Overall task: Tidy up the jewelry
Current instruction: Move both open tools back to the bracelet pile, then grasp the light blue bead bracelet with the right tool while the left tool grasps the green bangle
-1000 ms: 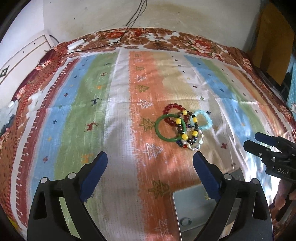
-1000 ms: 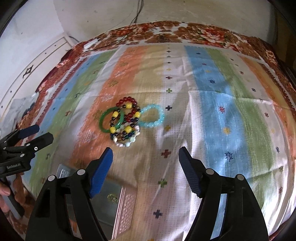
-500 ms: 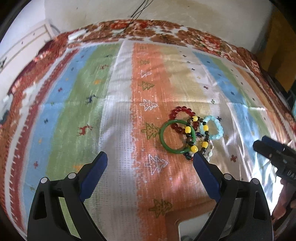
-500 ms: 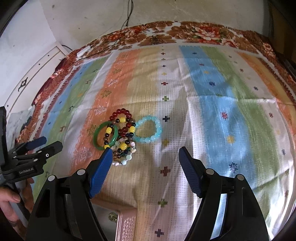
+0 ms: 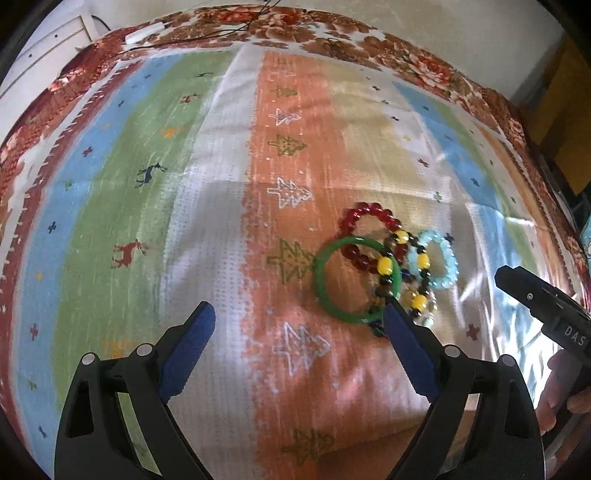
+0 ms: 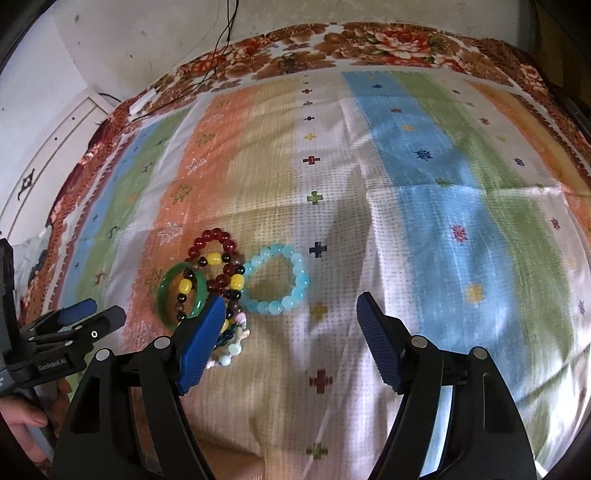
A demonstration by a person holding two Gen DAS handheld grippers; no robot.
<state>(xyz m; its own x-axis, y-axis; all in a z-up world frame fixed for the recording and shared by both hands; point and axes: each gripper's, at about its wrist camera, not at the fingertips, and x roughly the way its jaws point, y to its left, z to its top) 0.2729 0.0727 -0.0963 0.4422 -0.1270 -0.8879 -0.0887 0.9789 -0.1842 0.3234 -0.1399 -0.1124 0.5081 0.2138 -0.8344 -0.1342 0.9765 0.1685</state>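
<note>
A pile of bracelets lies on the striped cloth (image 5: 207,229). It holds a green bangle (image 5: 322,291) (image 6: 162,295), a red bead bracelet (image 5: 369,216) (image 6: 216,236), a light blue bead bracelet (image 5: 447,258) (image 6: 295,284), a dark and yellow bead bracelet (image 5: 386,266) (image 6: 212,259) and a pale mixed one (image 6: 231,349). My left gripper (image 5: 297,325) is open, its right finger just in front of the pile. My right gripper (image 6: 290,321) is open, just short of the blue bracelet. Each gripper shows at the edge of the other's view (image 5: 539,299) (image 6: 74,321).
The cloth covers a bed with a floral border (image 6: 369,40). A white wall (image 6: 147,29) stands behind it, with black cables (image 6: 225,40) hanging onto the bed. White furniture (image 6: 48,166) stands at the left.
Both grippers have moved forward toward the bracelet pile. The metal box near the front has dropped out of both views. The bracelets have not moved.
</note>
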